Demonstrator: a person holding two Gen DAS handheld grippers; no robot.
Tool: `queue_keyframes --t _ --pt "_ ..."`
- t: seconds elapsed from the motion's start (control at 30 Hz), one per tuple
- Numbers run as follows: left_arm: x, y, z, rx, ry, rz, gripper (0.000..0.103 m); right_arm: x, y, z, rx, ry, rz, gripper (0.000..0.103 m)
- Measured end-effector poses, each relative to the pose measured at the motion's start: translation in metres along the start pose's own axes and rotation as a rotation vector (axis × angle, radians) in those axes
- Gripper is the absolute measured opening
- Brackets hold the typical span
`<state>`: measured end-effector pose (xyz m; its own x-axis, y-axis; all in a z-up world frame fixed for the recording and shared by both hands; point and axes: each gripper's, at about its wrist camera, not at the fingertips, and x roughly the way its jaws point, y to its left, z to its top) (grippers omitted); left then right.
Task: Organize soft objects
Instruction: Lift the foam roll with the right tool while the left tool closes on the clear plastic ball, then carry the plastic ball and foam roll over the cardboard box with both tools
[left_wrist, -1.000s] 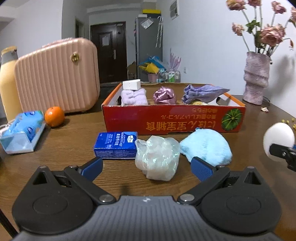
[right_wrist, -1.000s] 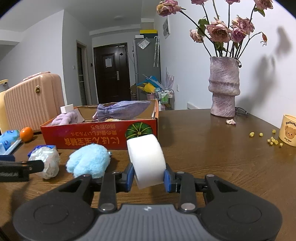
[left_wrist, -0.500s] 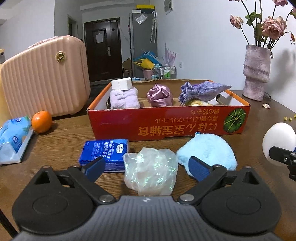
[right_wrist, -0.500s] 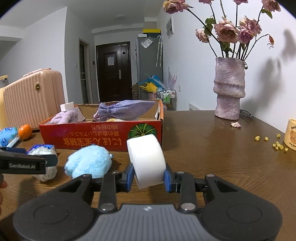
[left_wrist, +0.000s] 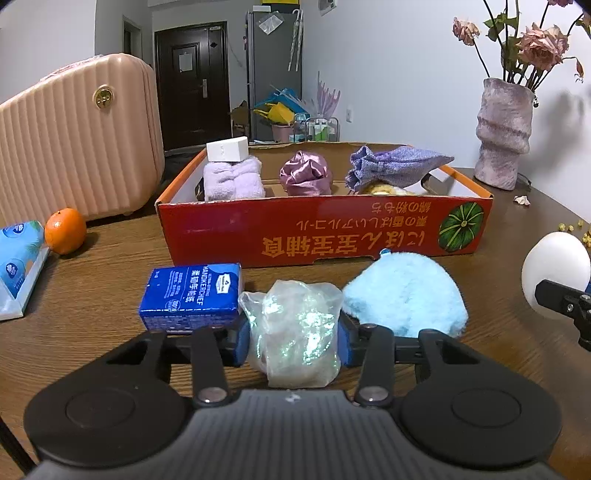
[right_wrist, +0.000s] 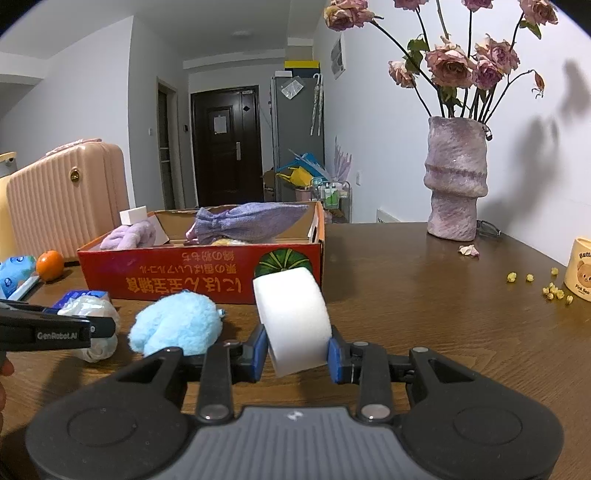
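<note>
A crumpled iridescent plastic bag (left_wrist: 295, 325) lies on the wooden table between the blue pads of my left gripper (left_wrist: 293, 341). Its jaws are closing, and the pads press on both sides of the bag. A fluffy light-blue soft thing (left_wrist: 404, 295) lies just to the bag's right, and a blue handkerchief pack (left_wrist: 192, 291) lies to its left. Behind them stands the red cardboard box (left_wrist: 332, 236), holding a lilac towel, a pink satin bundle and a purple pouch. My right gripper (right_wrist: 295, 350) is shut on a white foam roll (right_wrist: 291, 317), held above the table in front of the box.
A pink suitcase (left_wrist: 74, 136), an orange (left_wrist: 64, 230) and a tissue packet (left_wrist: 18, 258) stand at the left. A vase with dried roses (right_wrist: 456, 184) stands at the back right. A bear cup (right_wrist: 581, 269) and scattered yellow bits lie at the far right.
My left gripper moved forward around the plastic bag and its wide-open jaws came in onto it. The right gripper kept still with the foam roll.
</note>
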<state>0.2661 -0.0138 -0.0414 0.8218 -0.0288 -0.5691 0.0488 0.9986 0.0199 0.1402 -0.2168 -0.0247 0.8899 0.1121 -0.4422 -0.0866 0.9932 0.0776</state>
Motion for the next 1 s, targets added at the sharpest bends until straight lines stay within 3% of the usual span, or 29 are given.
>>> queue_keyframes --t 0.43,1.0 --pt "-0.020 -0.003 0.008 0.004 -0.100 0.022 0.044 -0.001 0.005 0.007 0.023 -0.081 0.003 0.032" --pt "-0.028 -0.002 0.044 -0.123 -0.232 0.026 0.044 0.029 0.035 0.034 0.015 -0.251 -0.006 0.032"
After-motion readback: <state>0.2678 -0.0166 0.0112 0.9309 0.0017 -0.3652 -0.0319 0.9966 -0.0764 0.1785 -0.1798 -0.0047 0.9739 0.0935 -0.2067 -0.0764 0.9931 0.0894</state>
